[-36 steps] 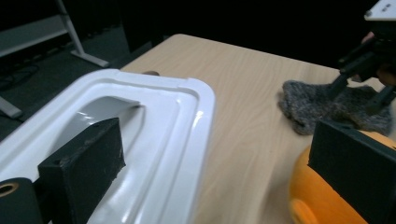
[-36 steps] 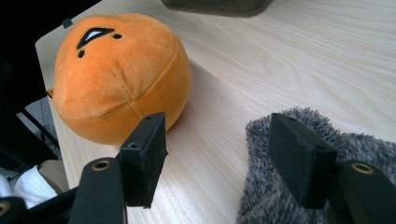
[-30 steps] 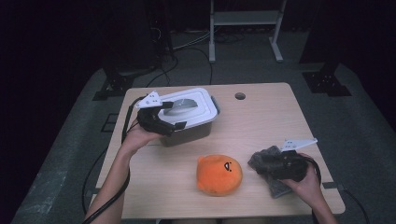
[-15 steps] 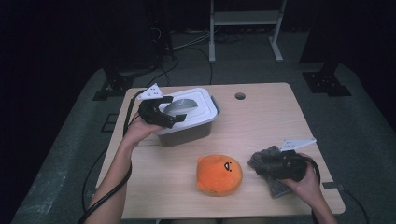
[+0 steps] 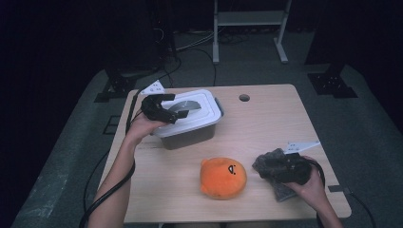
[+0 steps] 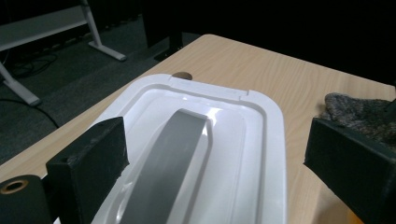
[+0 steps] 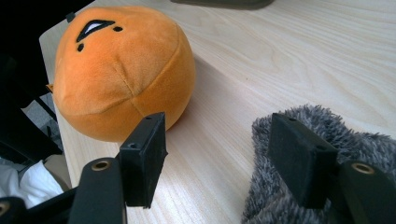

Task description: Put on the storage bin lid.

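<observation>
On wood table (image 5: 266, 128), dark rm behind.

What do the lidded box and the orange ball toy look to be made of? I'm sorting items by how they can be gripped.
The box lid looks like hard, glossy white plastic: it shows sharp highlights and a moulded rim, with a matte grey handle. The orange ball toy looks like soft short-pile plush: fuzzy surface, stitched seams, an embroidered black face.

lid (image 5: 202, 107): white, grey handle | plush (image 5: 223, 177): orange | cloth (image 5: 275, 164): grey | table (image 5: 266, 123): light wood
</observation>
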Demonstrator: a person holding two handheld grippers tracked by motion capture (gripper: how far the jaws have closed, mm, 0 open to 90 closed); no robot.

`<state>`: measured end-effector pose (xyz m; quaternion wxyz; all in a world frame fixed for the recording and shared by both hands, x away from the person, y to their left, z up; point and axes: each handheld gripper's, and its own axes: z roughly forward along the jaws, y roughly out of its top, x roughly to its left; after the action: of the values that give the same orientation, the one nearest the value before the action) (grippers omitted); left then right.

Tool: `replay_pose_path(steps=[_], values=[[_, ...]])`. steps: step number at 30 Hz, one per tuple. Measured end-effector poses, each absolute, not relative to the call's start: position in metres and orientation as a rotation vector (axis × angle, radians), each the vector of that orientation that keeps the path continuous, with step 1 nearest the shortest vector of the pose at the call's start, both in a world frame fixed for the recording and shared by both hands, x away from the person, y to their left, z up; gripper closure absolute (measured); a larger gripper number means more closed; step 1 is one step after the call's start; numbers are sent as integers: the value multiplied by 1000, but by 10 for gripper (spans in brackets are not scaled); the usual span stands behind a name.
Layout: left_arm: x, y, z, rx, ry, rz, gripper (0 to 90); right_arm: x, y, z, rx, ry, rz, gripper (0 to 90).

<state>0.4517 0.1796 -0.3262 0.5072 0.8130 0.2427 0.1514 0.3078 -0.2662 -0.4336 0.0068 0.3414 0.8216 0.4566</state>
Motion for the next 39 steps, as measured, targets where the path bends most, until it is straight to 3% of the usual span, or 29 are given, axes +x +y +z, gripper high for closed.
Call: replay_pose_path(steps=[9,11,22,39], values=[[462,178,-329,1970,598,366,76,308,-266,-434,1068,2574,1430,361],[464,178,-329,1968,590,359,121,308,-266,-435,1068,2576,1429,361],[475,177,-334,2011,616,362,184,307,-266,-435,1065,2580,1430,361],[481,172,-339,2081,600,360,410,307,-265,-435,1050,2587,1436,361]])
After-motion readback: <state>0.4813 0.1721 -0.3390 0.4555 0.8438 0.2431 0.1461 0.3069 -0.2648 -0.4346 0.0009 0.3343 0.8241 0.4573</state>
